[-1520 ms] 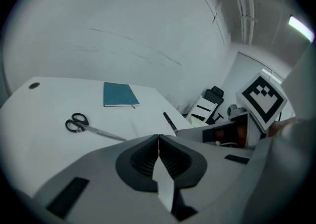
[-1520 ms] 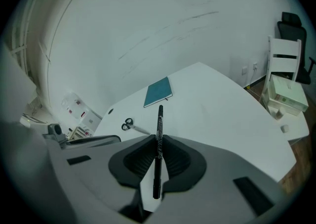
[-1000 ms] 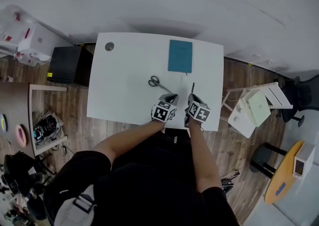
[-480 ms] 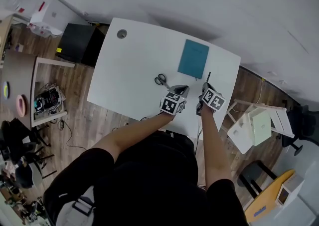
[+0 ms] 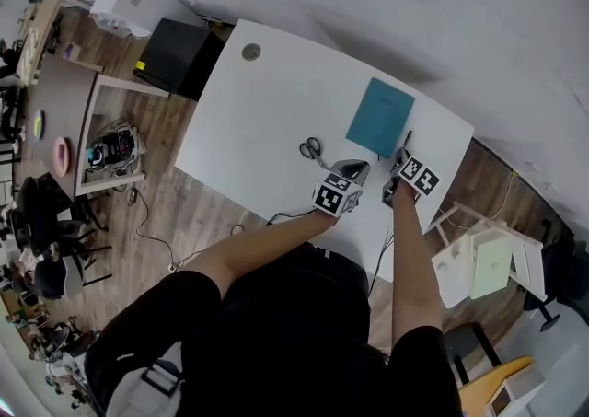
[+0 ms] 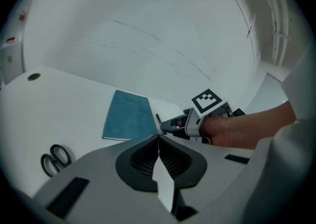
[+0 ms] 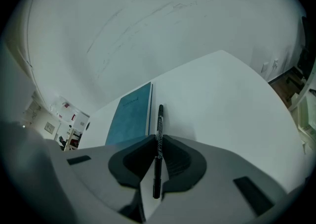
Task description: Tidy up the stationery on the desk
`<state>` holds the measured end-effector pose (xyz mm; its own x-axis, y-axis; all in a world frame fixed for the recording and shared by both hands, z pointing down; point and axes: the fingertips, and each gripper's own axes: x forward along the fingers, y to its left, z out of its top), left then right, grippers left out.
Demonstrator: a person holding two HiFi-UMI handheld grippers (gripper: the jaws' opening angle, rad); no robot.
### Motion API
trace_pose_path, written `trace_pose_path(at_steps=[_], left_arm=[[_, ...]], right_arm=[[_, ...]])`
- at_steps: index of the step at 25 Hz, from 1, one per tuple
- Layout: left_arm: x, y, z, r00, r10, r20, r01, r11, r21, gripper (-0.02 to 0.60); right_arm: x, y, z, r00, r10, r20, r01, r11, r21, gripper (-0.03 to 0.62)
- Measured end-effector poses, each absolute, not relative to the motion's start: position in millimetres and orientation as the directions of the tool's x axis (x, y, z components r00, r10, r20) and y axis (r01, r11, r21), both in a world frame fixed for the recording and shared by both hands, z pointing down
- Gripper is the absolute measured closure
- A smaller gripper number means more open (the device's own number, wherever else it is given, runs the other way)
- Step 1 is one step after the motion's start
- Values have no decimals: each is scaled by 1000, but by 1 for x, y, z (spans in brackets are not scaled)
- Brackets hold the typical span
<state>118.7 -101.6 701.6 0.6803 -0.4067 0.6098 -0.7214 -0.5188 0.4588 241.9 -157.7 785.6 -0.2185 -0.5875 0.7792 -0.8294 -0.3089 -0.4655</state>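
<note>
- The pen (image 7: 159,129) is clamped between the jaws of your right gripper (image 7: 157,145), its far end reaching out over the desk (image 7: 232,94) just beside the right edge of the teal notebook (image 7: 129,119) (held in line with that edge, likely so it can be laid down parallel)
- Your left gripper (image 6: 158,141) is closed on nothing, hovering near the right one
- The scissors (image 6: 55,158) lie loose to its left, apart from the notebook, probably your next pick

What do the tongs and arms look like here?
Left tongs and right tongs match: light grey moulded bodies, black rounded cups with dark ribbed pads, and a cube of black-and-white square markers on each. The person wears a black short-sleeved top; forearms are uncovered.
</note>
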Motion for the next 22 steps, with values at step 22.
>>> trace_pose_path(at_steps=[22], left_arm=[[120, -86, 714, 706, -344, 619, -700, -470, 537, 567]], right_arm=[[244, -194, 775, -268, -671, 692, -817, -222, -532, 531]])
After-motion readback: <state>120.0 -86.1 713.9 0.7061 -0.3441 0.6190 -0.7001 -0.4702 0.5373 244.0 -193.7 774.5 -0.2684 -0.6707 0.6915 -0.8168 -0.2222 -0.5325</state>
